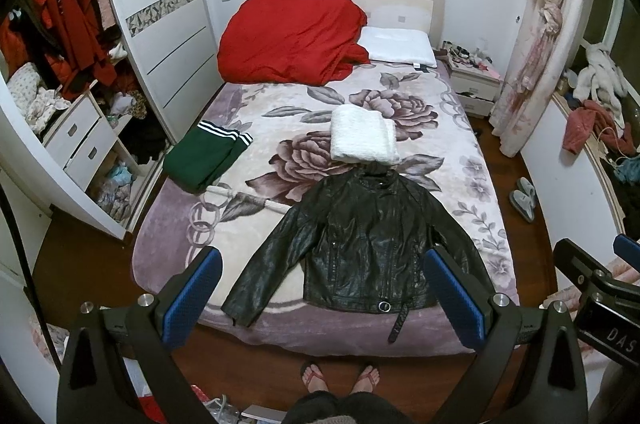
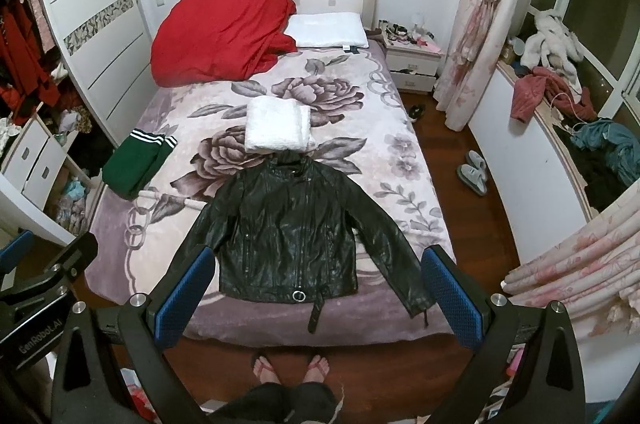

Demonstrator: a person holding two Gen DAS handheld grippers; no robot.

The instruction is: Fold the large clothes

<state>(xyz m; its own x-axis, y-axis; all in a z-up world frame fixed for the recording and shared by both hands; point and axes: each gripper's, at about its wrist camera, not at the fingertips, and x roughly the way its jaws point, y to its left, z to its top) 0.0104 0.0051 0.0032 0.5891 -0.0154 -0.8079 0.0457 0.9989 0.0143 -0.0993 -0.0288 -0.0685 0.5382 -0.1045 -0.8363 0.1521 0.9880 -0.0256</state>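
A black leather jacket point(image 1: 360, 244) lies flat and face up at the foot of the bed, sleeves spread out; it also shows in the right wrist view point(image 2: 288, 232). Its belt strap hangs over the bed's front edge. My left gripper point(image 1: 320, 288) is open and empty, held high above the foot of the bed. My right gripper point(image 2: 316, 284) is open and empty too, held beside the left one. A folded white garment point(image 1: 362, 140) lies just beyond the jacket's collar. A folded green garment with white stripes point(image 1: 204, 156) lies at the bed's left edge.
The bed has a floral blanket point(image 1: 460, 152), a red quilt point(image 1: 288, 40) and a white pillow point(image 1: 396, 46) at the head. An open wardrobe point(image 1: 80, 72) stands left. A nightstand point(image 1: 474, 80), curtains and slippers point(image 1: 524, 198) are right. My feet point(image 1: 340, 376) stand at the bed's foot.
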